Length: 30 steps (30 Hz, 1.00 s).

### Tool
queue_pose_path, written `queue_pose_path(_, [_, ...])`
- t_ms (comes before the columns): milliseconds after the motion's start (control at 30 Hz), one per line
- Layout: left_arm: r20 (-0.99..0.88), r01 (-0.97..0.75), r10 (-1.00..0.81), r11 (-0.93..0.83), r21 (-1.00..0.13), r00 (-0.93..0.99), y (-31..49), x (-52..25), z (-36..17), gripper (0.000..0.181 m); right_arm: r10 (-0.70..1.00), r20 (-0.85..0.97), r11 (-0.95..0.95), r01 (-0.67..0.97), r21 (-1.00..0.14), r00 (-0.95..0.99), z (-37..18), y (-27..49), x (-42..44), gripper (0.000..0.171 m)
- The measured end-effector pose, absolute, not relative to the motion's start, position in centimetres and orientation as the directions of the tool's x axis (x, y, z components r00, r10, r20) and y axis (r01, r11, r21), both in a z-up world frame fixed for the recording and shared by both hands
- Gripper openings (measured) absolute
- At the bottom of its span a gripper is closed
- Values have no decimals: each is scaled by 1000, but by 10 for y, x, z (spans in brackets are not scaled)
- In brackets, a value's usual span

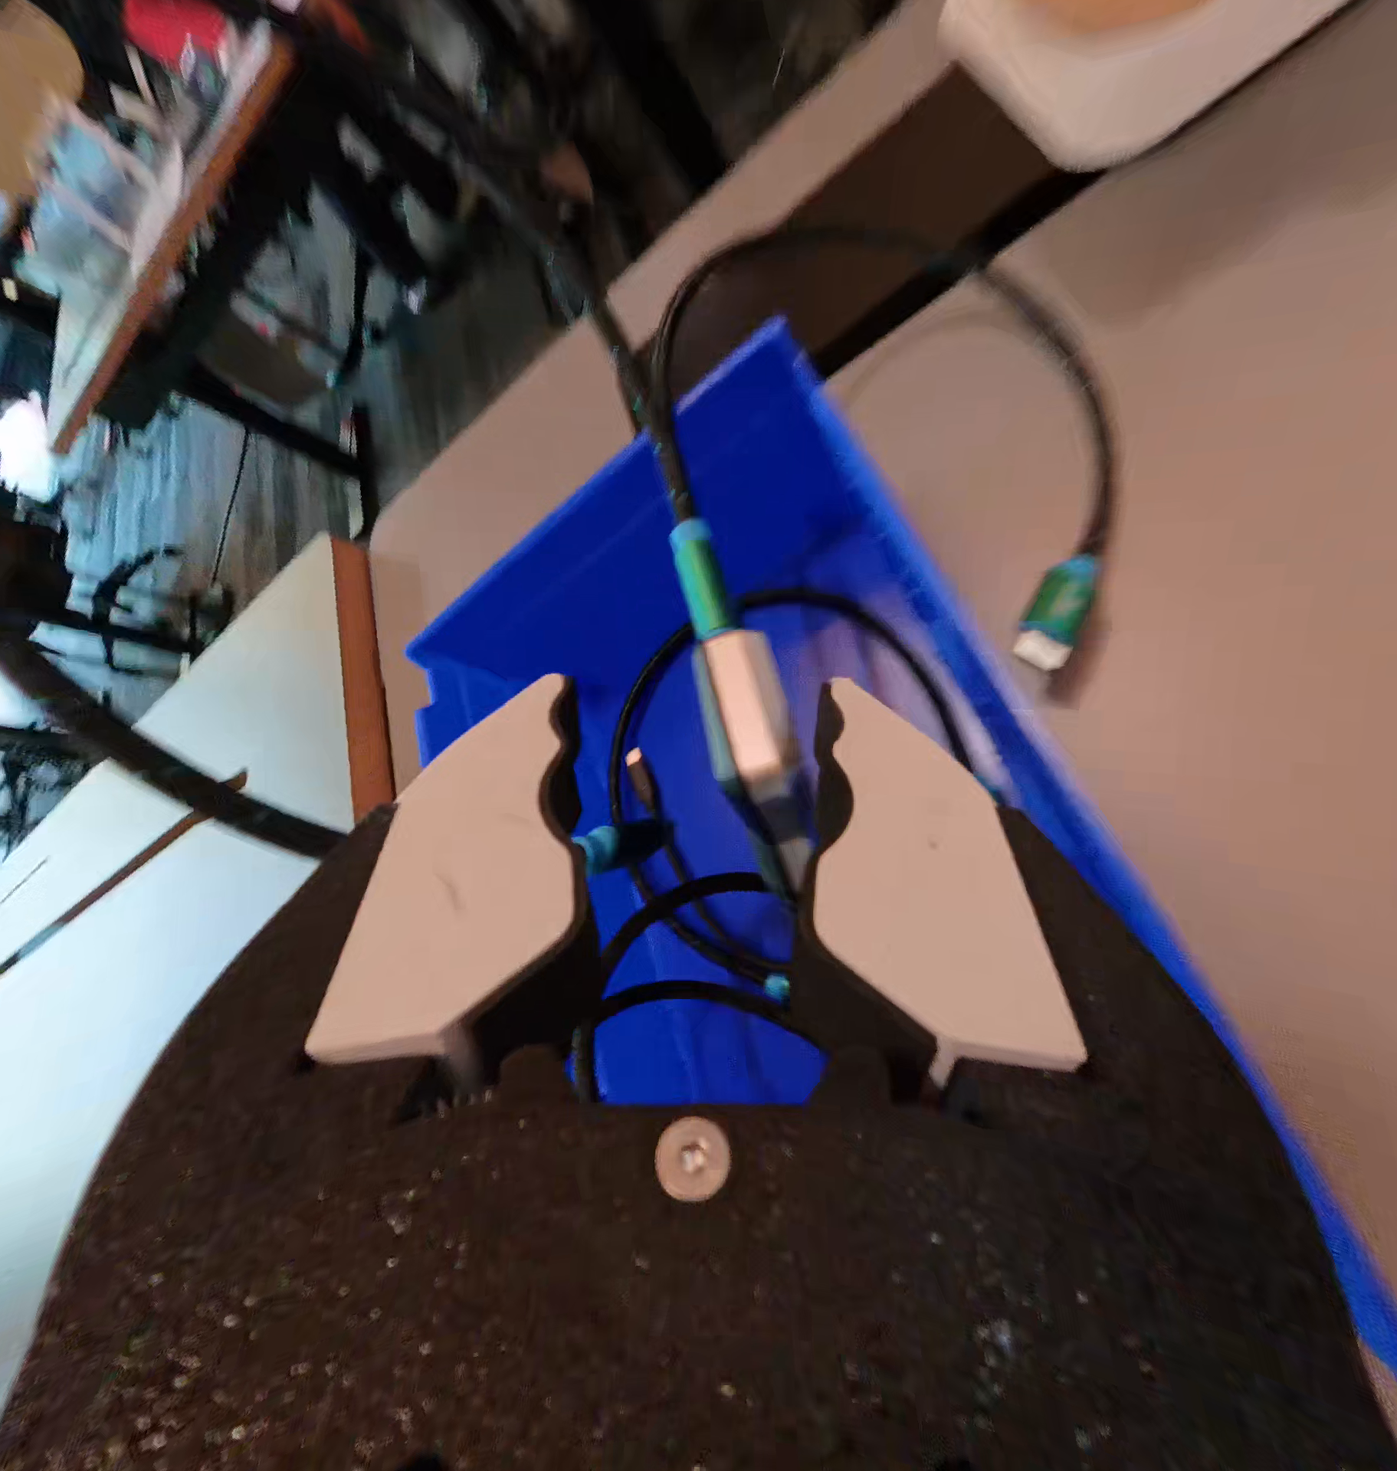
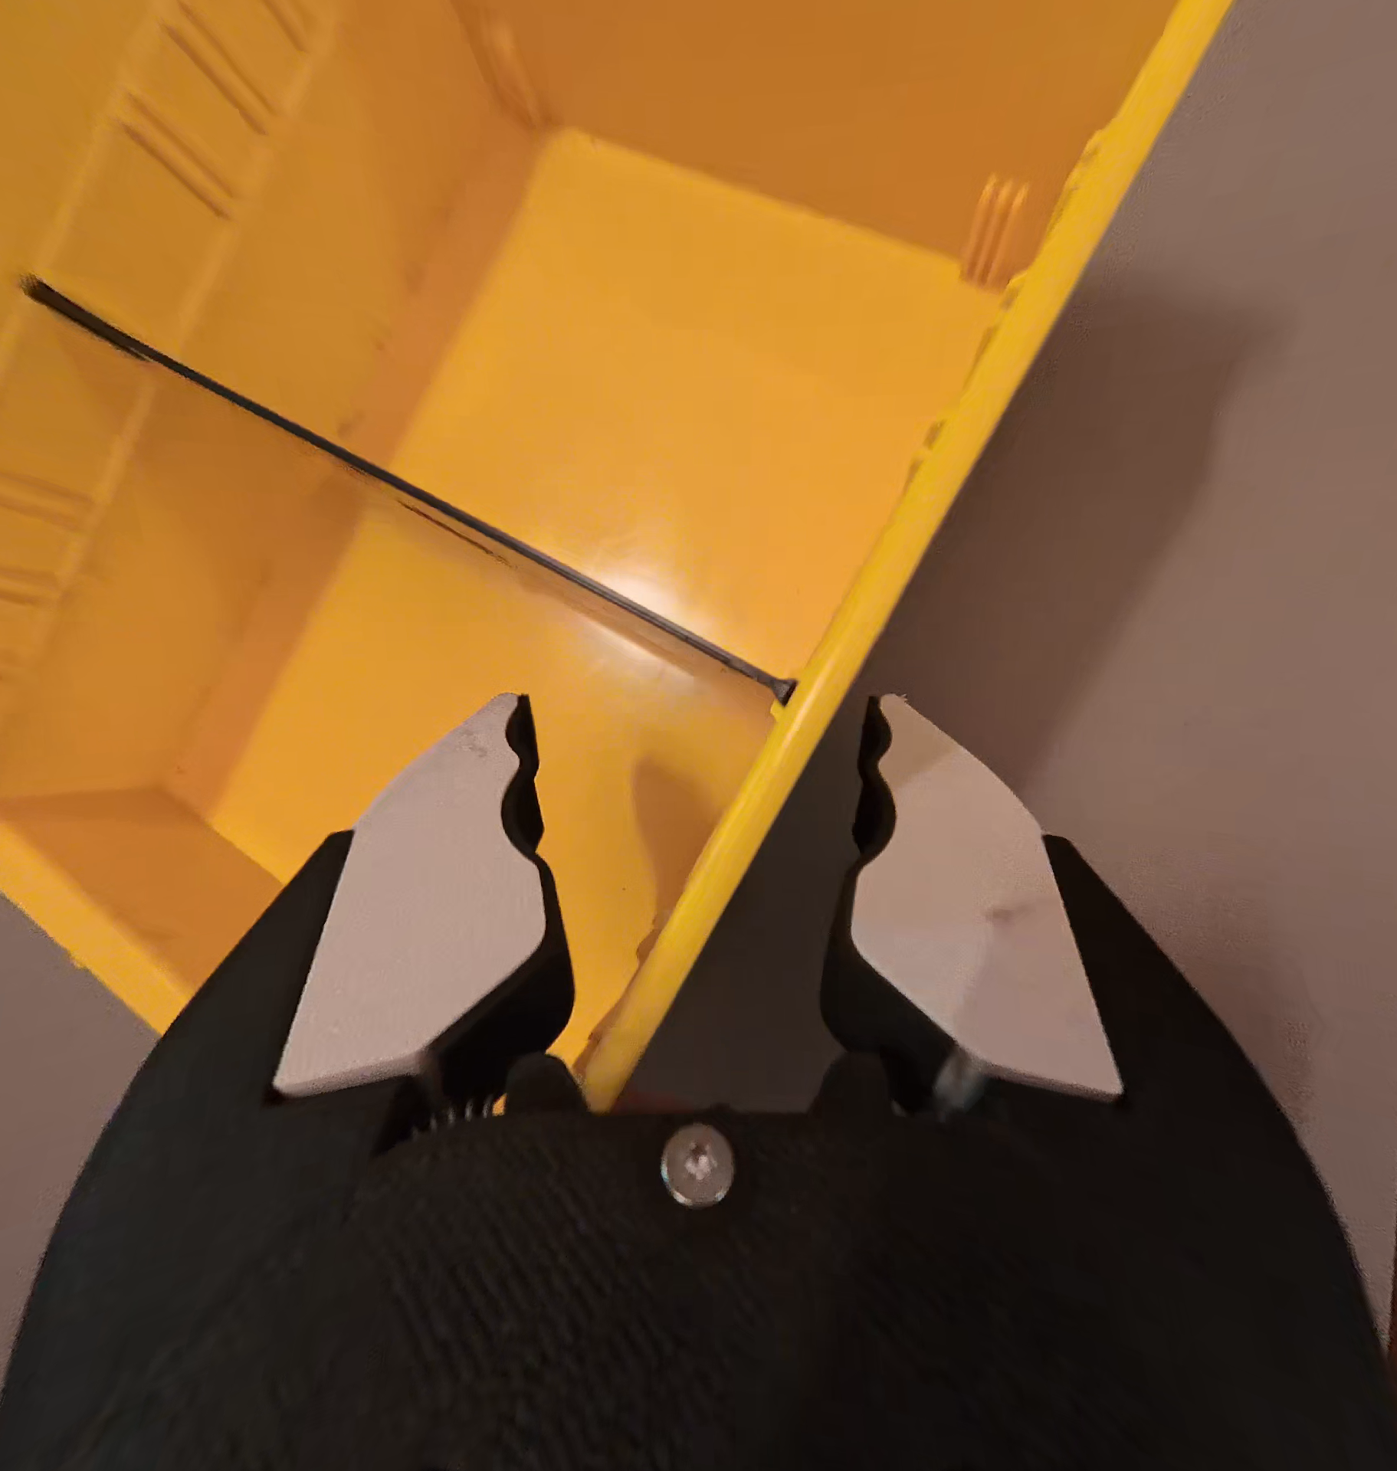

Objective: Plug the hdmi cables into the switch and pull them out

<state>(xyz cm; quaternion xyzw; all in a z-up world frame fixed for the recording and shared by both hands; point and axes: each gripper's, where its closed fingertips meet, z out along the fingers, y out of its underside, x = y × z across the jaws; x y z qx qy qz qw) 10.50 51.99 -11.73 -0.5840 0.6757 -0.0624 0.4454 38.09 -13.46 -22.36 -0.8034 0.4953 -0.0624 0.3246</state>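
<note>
The left wrist view is smeared with motion blur, so the room behind the bench (image 1: pixel 1236 358) is just dark shapes, and the lower end of the blue bin (image 1: pixel 567 573) is hidden by the gripper body. The silver switch (image 1: pixel 747 716) is soft-edged and its ports cannot be made out. It hangs over the blue bin between the fingers of the left gripper (image 1: pixel 695 700), with a green-collared HDMI plug (image 1: pixel 704 589) seated in its far end and a black cable rising away from it. Its near end sits close against the right-side finger; whether it touches is unclear. The jaws stand wide apart and grip nothing that can be seen. More black cable (image 1: pixel 655 899) loops in the bin below. A second HDMI plug (image 1: pixel 1055 609), green with a bare metal tip, lies loose on the bench to the right of the bin.

The right gripper (image 2: pixel 699 704) is tilted over the rim of a yellow bin (image 2: pixel 902 517), one finger above the inside, the other above the bench. Its jaws are wide apart and empty. A thin dark divider (image 2: pixel 376 470) crosses the yellow bin.
</note>
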Motion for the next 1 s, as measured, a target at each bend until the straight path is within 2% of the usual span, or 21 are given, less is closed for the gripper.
queue_pose_path(67, [-507, -778, -857, 259, -572, 87, 544, 107, -135, 53, -825, -230, -277, -724, -632, 516, -210, -136, 378, 80])
queue_pose_path(133, [-439, -754, -878, 154, -638, 192, 569, 101, -138, 37, -805, -214, -303, -693, -655, 553, -199, -141, 368, 82])
queue_pose_path(233, [-313, -698, -860, -68, -713, 404, 614, 78, -152, 40, -789, -162, -348, -648, -677, 592, -184, -153, 352, 90])
queue_pose_path(267, [-258, -685, -877, -104, -722, 405, 616, 77, -160, 40, -787, -139, -357, -627, -692, 601, -177, -155, 348, 85])
queue_pose_path(300, [-240, -680, -895, -91, -727, 377, 615, 78, -166, 41, -785, -103, -373, -599, -709, 611, -171, -157, 345, 84])
queue_pose_path(400, [-340, -742, -890, 3, -670, 304, 614, 76, -169, 47, -769, -3, -419, -506, -754, 640, -152, -156, 337, 85])
queue_pose_path(467, [-423, -764, -855, 51, -643, 299, 616, 75, -157, 54, -760, 10, -402, -458, -793, 649, -138, -151, 332, 84])
queue_pose_path(567, [-483, -741, -813, 97, -664, 326, 597, 79, -126, 57, -751, -7, -343, -400, -850, 660, -116, -144, 323, 80])
queue_pose_path(667, [-558, -683, -792, 267, -680, 247, 538, 102, -95, 49, -742, 22, -331, -337, -881, 671, -101, -140, 313, 78])
queue_pose_path(700, [-561, -657, -815, 347, -670, 142, 502, 117, -94, 37, -743, 41, -333, -316, -888, 669, -97, -139, 310, 77])
queue_pose_path(733, [-544, -642, -839, 425, -638, -14, 460, 131, -104, 28, -743, 60, -338, -296, -893, 666, -93, -138, 307, 77])
queue_pose_path(800, [-473, -711, -841, 501, -494, -264, 402, 145, -145, 43, -742, 115, -362, -250, -898, 661, -87, -134, 301, 77])
queue_pose_path(867, [-498, -801, -809, 506, -320, -312, 401, 161, -179, 57, -730, 161, -387, -208, -898, 665, -84, -127, 294, 77])
queue_pose_path(1000, [-501, -910, -820, 392, -137, -277, 437, 189, -230, 58, -702, 149, -345, -150, -926, 696, -77, -112, 275, 76])
